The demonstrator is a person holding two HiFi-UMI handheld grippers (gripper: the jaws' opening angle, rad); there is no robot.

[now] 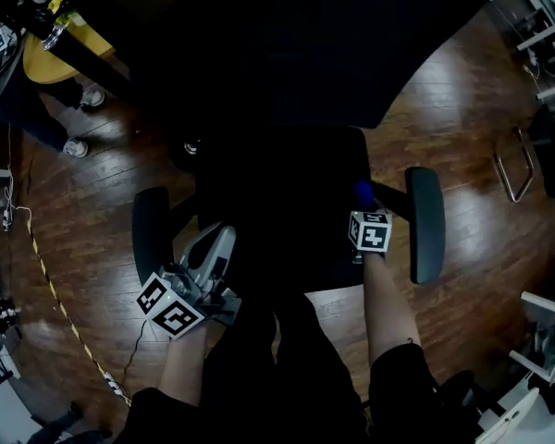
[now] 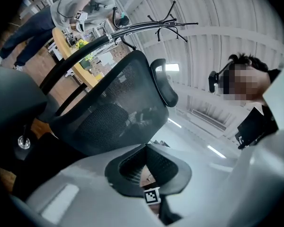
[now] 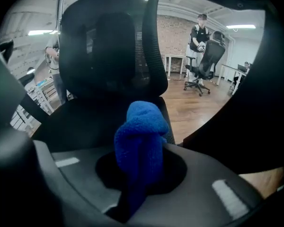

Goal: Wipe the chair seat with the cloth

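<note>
Chair (image 1: pixel 259 54), black and mesh-backed, fills the middle of the head view; its seat (image 1: pixel 277 202) lies dark between two armrests (image 1: pixel 425 220). Left gripper (image 1: pixel 220 240) hangs off the seat's front left corner, jaws drawn together on nothing. Right gripper (image 1: pixel 363 203) sits at the seat's right edge, just inside the armrest there, pinching the blue cloth (image 1: pixel 363 191), which bunches up past the jaw tips. Contact between cloth and seat: cannot tell. Judgement: wiping well means laying the wad flat on the seat with a firm pinch and overlapping strokes clear of the armrest. Head view alone places the cloth on the seat; right gripper view alone shows the pinch; left gripper view gives mainly backrest (image 2: pixel 113 112) and ceiling (image 2: pixel 217 46).
</note>
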